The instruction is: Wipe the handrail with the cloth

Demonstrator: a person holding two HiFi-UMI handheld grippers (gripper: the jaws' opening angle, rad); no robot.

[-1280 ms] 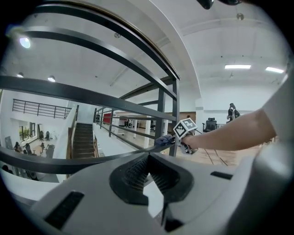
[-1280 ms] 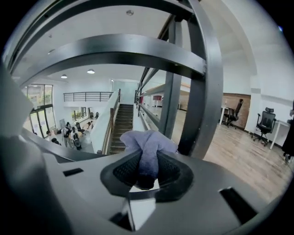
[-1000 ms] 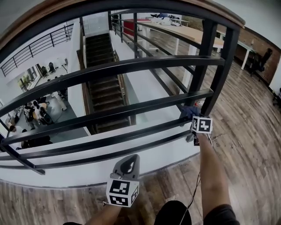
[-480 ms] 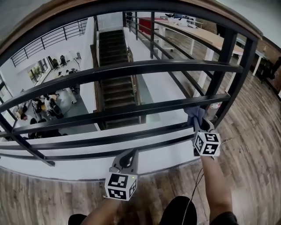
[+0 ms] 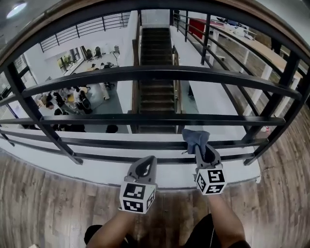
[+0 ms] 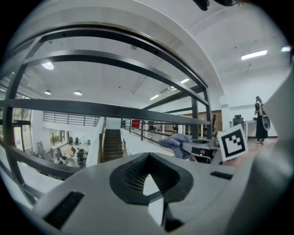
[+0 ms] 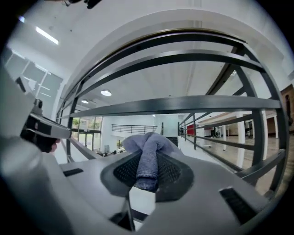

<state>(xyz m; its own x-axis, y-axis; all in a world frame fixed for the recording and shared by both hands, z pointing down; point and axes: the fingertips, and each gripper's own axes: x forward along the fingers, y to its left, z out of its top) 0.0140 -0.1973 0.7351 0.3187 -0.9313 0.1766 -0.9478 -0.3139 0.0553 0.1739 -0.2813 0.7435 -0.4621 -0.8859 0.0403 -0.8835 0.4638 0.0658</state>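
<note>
A black metal railing with several horizontal bars (image 5: 160,73) fills the head view, under a top handrail (image 5: 145,5). My right gripper (image 5: 202,151) is shut on a blue-grey cloth (image 5: 194,137), which sits bunched against the lower bars (image 5: 121,142). In the right gripper view the cloth (image 7: 148,156) lies pinched between the jaws of the right gripper (image 7: 147,179), with the bars arching above. My left gripper (image 5: 145,168) hangs just left of it, below the railing, shut and holding nothing. From the left gripper (image 6: 148,180) view, the cloth (image 6: 174,141) shows to the right.
Beyond the railing are an open drop, a dark staircase (image 5: 156,72) and a lower floor with people (image 5: 72,99). Upright posts stand at the right (image 5: 289,72) and left (image 5: 41,123). A white ledge (image 5: 87,167) and wood floor (image 5: 43,208) lie underfoot.
The right gripper has carried the cloth leftward along the lower bars, away from the right post and close to the left gripper. The head view has swung left.
</note>
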